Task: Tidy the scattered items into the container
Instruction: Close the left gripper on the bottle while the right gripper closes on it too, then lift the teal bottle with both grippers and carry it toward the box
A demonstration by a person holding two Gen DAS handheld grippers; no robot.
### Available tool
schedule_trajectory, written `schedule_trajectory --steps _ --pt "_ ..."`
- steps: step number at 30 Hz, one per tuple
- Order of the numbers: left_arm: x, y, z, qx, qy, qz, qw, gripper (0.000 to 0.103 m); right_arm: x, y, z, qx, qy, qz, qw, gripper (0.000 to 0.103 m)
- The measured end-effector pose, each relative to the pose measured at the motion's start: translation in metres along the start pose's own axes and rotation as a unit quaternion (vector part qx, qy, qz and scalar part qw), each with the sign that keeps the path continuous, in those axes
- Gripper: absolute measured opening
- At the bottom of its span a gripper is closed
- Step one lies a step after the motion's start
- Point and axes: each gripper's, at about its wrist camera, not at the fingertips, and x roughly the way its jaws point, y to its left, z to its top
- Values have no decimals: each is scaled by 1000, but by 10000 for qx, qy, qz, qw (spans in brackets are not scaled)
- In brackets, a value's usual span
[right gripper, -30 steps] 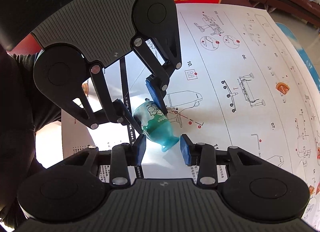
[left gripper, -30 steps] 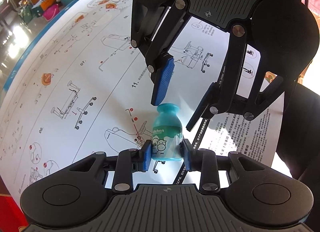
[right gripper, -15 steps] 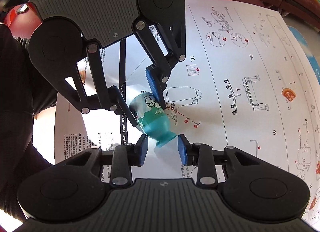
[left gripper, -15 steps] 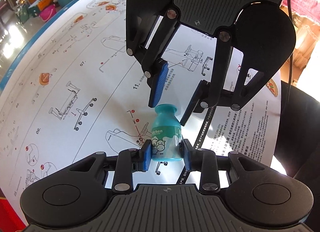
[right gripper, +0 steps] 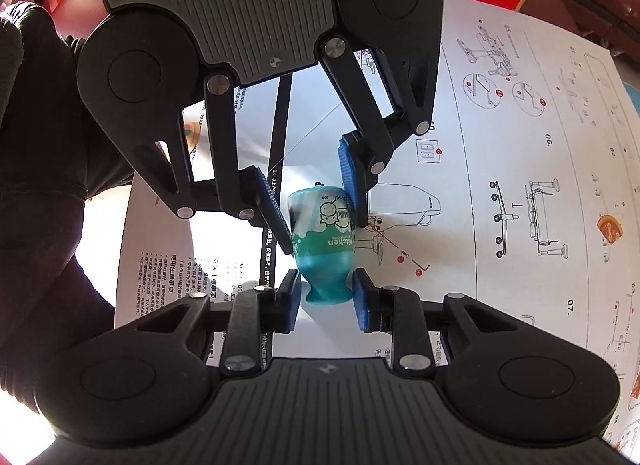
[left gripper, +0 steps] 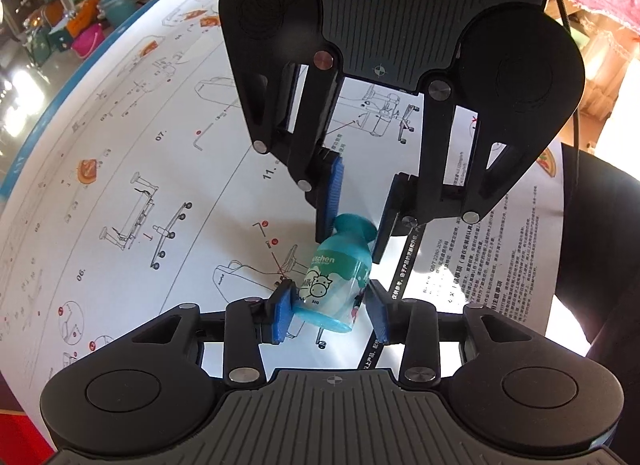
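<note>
Left wrist: left gripper (left gripper: 330,315) fingers opening off bottle (left gripper: 334,279); right gripper (left gripper: 352,225) closing on neck.

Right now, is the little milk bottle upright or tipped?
Tipped. The milk bottle leans, neck toward the right tool, base off the paper sheet.

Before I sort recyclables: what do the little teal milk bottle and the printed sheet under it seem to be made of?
The teal milk bottle looks like moulded plastic, glossy, with a translucent lower body and a printed cow label; probably a toy. The printed sheet looks like matte white paper carrying black line drawings, though a thin coated sheet cannot be ruled out.
</note>
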Motion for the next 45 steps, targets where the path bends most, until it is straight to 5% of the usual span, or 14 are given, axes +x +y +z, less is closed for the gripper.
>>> schedule_trajectory --steps 3,6,25,45 --pt "0 0 1 -63 -13 47 10000 40 1 0 -4 126 -91 -21 9999 28" --pt "-1 -2 2 -74 18 73 9999 38 2 0 -7 236 -147 -26 9996 29" --pt "-26 -18 7 -309 -19 342 9989 38 -10 27 10 -37 91 -453 9989 29" --pt "-111 -56 -10 -684 -667 873 9916 38 -68 88 47 -812 524 -1134 9888 28"
